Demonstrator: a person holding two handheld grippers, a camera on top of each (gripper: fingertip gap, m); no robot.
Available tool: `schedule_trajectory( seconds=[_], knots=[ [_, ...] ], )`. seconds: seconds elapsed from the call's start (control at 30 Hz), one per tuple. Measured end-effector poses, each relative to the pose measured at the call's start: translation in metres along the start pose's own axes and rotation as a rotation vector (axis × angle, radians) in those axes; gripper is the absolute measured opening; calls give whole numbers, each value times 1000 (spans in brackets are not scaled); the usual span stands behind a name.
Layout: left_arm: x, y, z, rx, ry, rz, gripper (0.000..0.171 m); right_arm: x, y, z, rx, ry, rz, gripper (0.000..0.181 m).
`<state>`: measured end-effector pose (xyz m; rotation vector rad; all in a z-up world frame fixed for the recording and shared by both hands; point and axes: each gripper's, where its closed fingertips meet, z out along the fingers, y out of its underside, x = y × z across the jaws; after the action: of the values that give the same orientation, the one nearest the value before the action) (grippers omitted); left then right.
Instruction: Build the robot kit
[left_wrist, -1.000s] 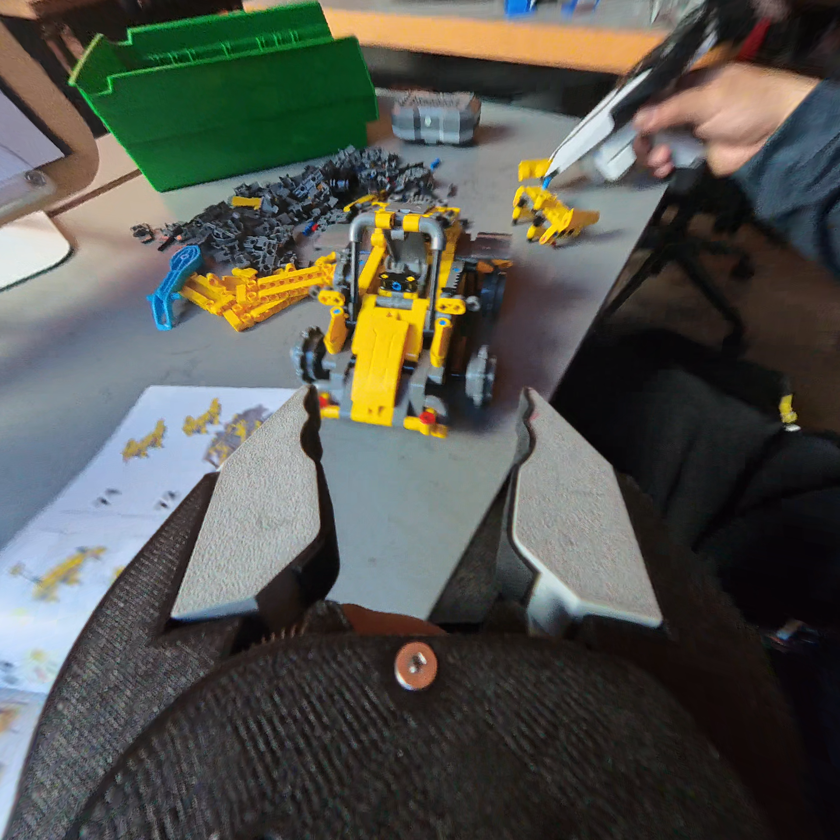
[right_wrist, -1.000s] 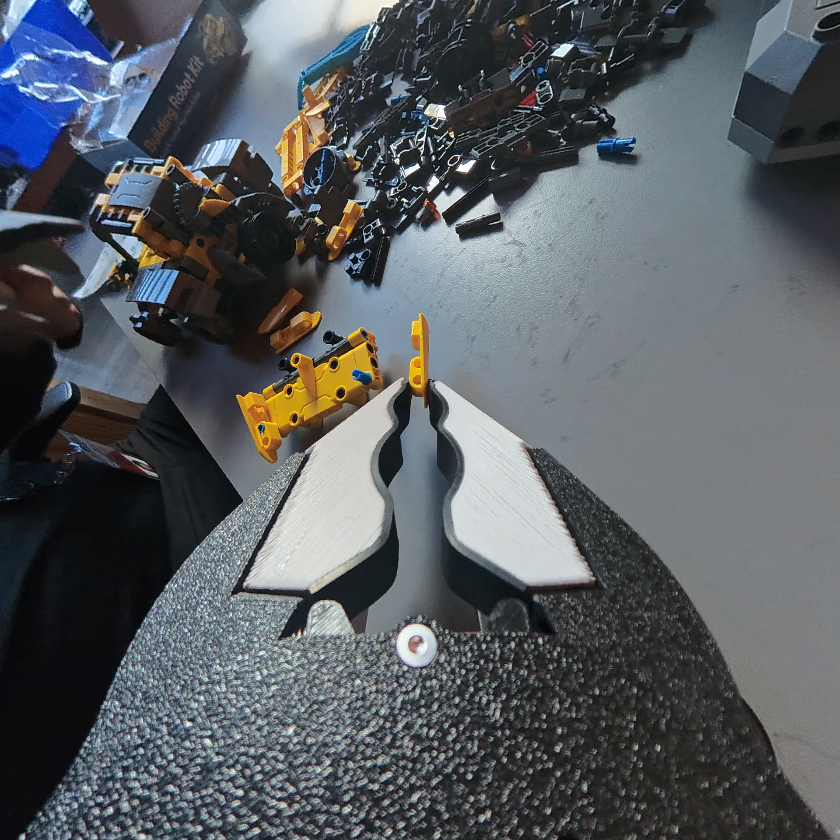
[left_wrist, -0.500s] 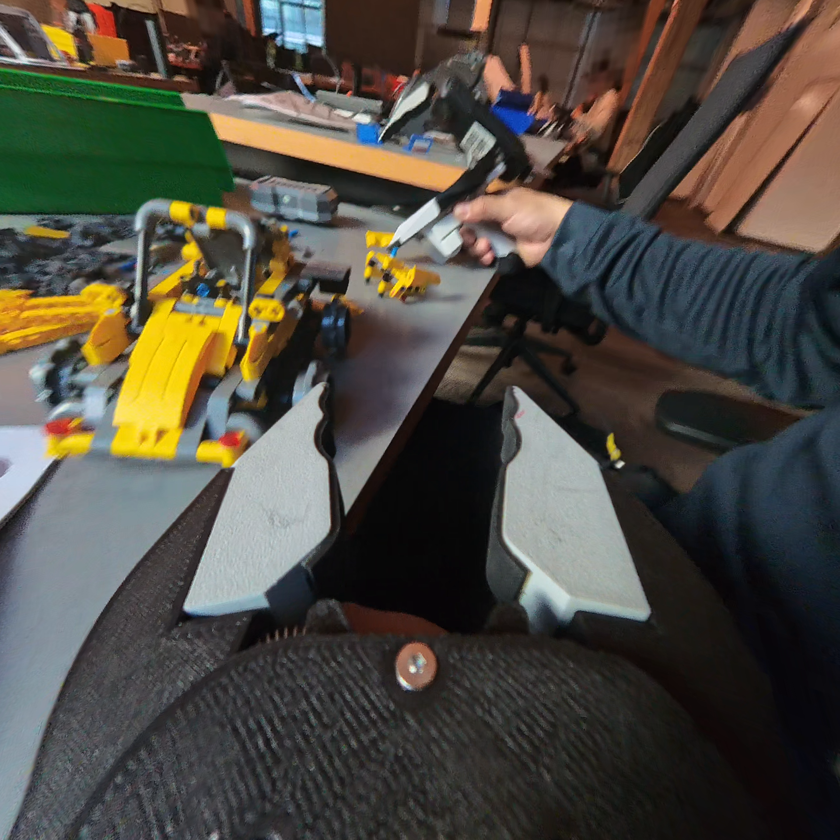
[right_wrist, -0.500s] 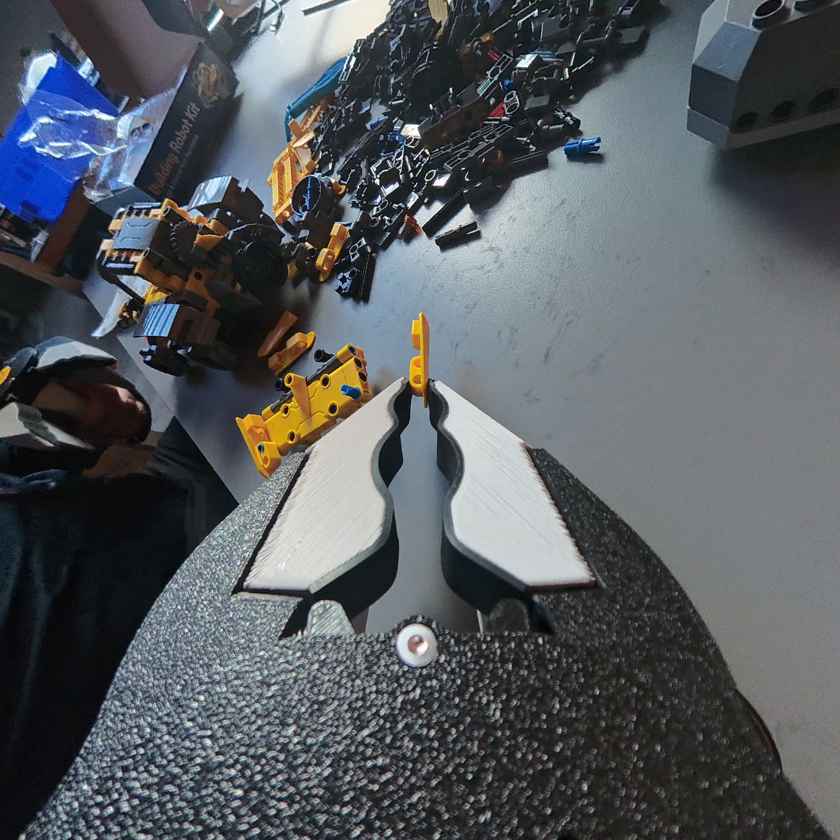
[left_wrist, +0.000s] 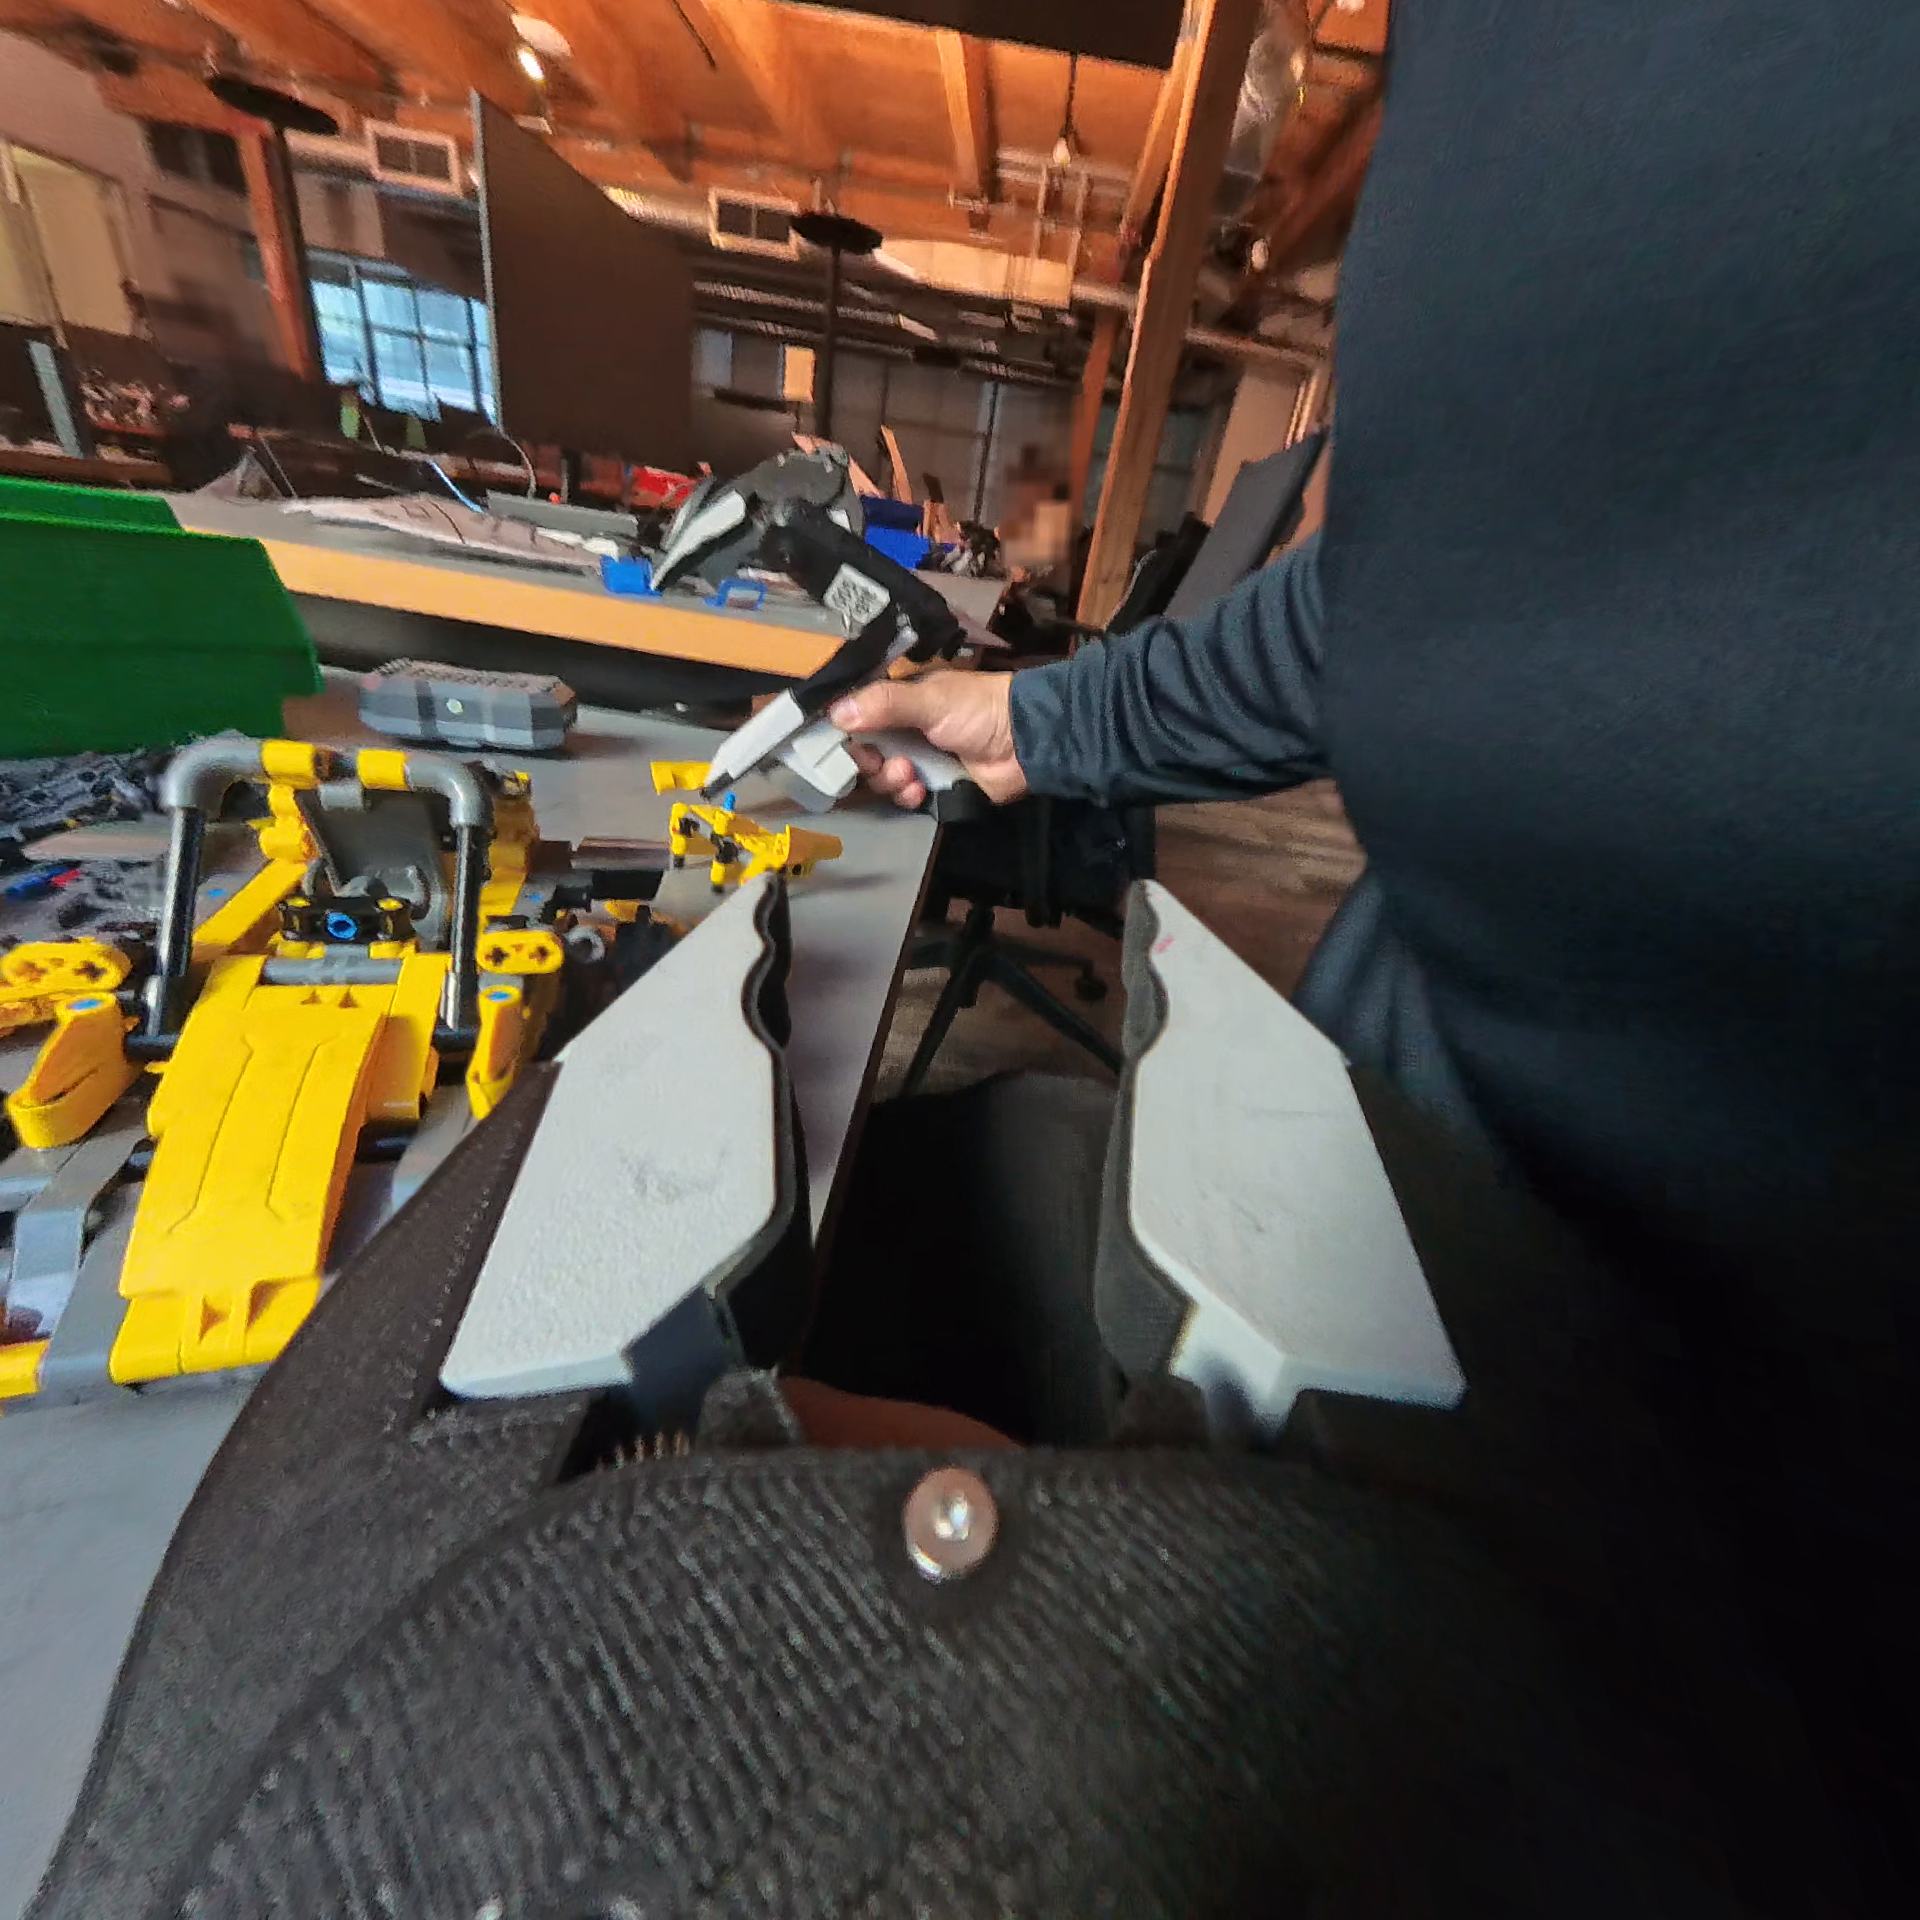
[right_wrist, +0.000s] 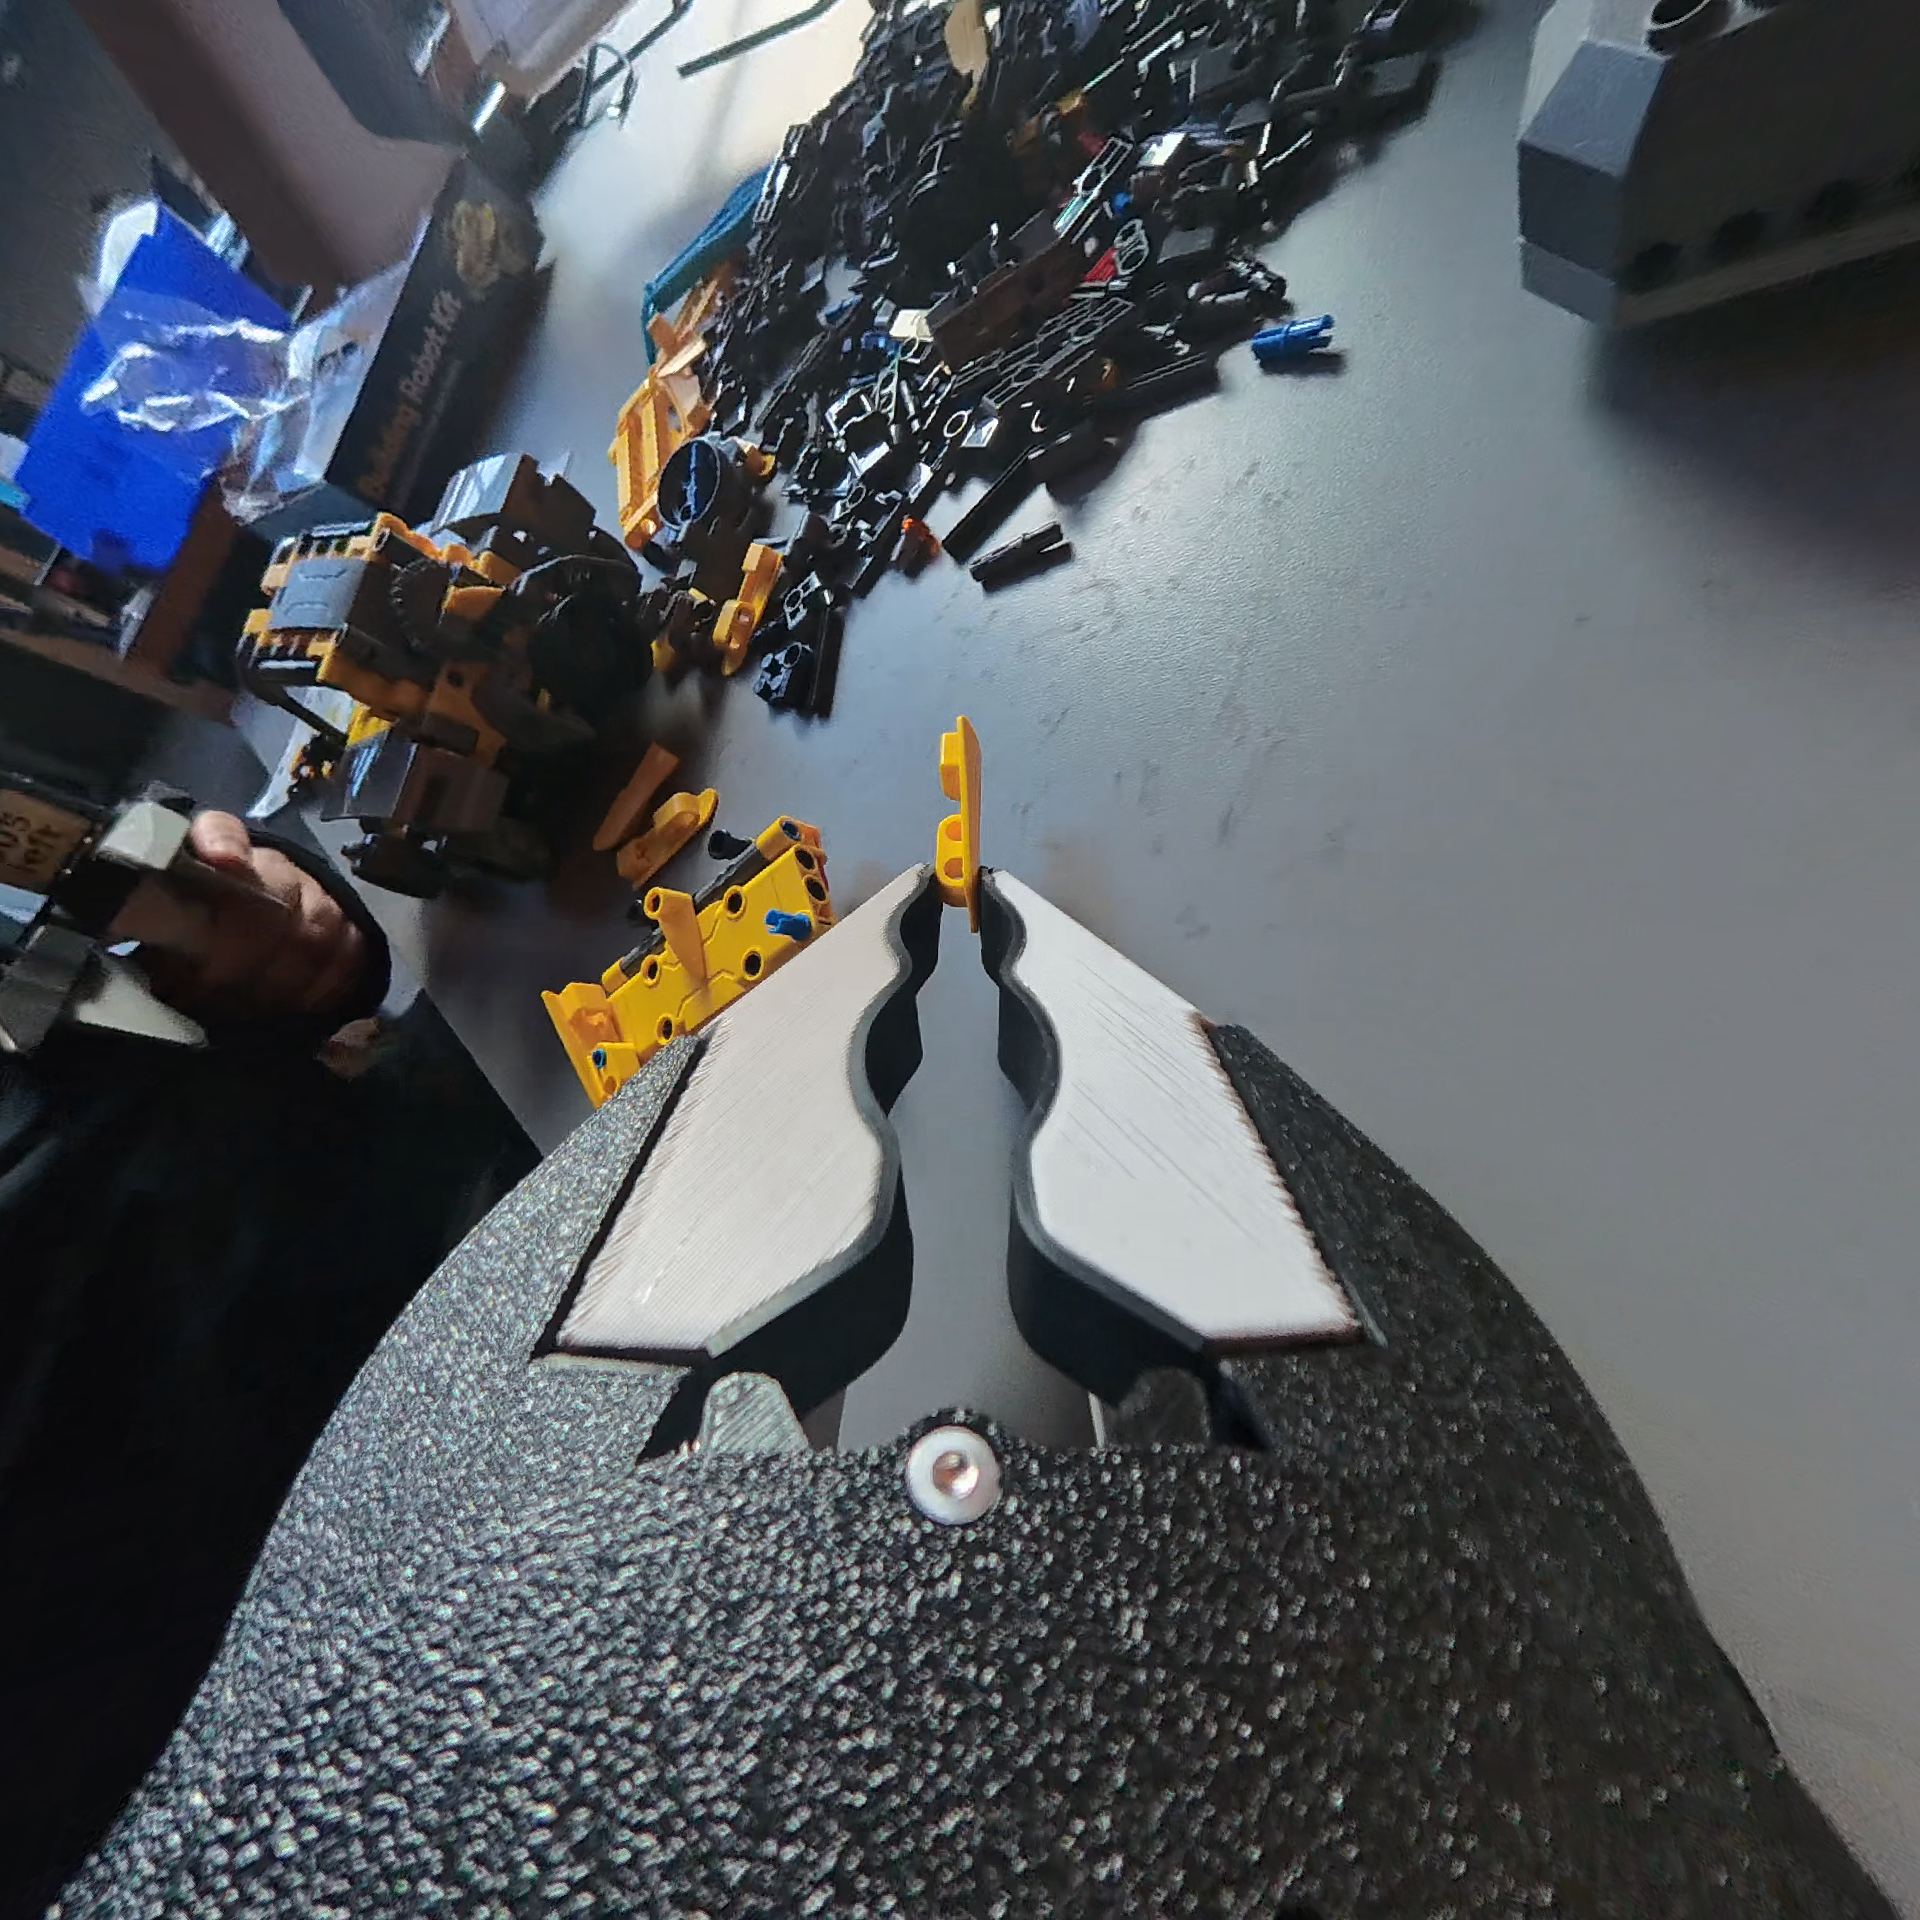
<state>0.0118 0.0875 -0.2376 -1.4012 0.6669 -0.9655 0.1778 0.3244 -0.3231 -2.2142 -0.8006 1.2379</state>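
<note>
My right gripper (right_wrist: 958, 881) is shut on a small flat yellow piece (right_wrist: 960, 800) and holds it just above the grey table (right_wrist: 1455, 831). A yellow brick assembly (right_wrist: 691, 951) lies on the table just left of its tips. In the left wrist view the right gripper (left_wrist: 717, 779) hovers over that assembly (left_wrist: 753, 844), held by a hand (left_wrist: 935, 727). My left gripper (left_wrist: 951, 904) is open and empty at the table's right edge, beside a yellow and grey toy vehicle (left_wrist: 291, 1039). The vehicle also shows in the right wrist view (right_wrist: 447, 675).
A pile of black pieces (right_wrist: 1039, 260) lies at the back of the table. A grey block (right_wrist: 1714, 156) sits at the far right. A green bin (left_wrist: 135, 623) stands at the left. A dark box (right_wrist: 436, 332) and blue bag (right_wrist: 156, 384) lie at the table's far side. A dark-clothed torso (left_wrist: 1662, 623) fills the right. About 30 cm separates my left fingertips from my right. The grey block (right_wrist: 1714, 156) is about 12 cm from my right fingertips and 40 cm from my left.
My left gripper has swung right and tilted up, from over the vehicle to the table's edge, still open. My right gripper keeps its hold on the yellow piece and has barely moved.
</note>
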Motion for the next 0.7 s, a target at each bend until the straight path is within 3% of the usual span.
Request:
schedule_trajectory(
  seconds=[0.13, 0.2, 0.27, 0.4, 0.6, 0.7],
  knots=[
    [-3, 27, -16, -122, -63, 29, 62, -2, 0, 0, 0, -3, -19, 6],
    [0, 22, -21, -94, -99, 80, 53, -6, 4, 2, -23, -18, -50, 6],
    [10, 19, -16, -72, -82, 52, 50, -8, 5, 2, -30, -18, -68, 6],
    [23, 41, 7, -172, -111, 80, 58, -7, 5, 2, -28, 3, -83, 6],
    [41, 67, 24, -280, -190, 152, 54, -5, 4, 0, -8, 19, -80, 6],
    [40, 69, 28, -276, -243, 81, 54, -2, 2, 0, 0, 23, -57, 6]
  ],
)
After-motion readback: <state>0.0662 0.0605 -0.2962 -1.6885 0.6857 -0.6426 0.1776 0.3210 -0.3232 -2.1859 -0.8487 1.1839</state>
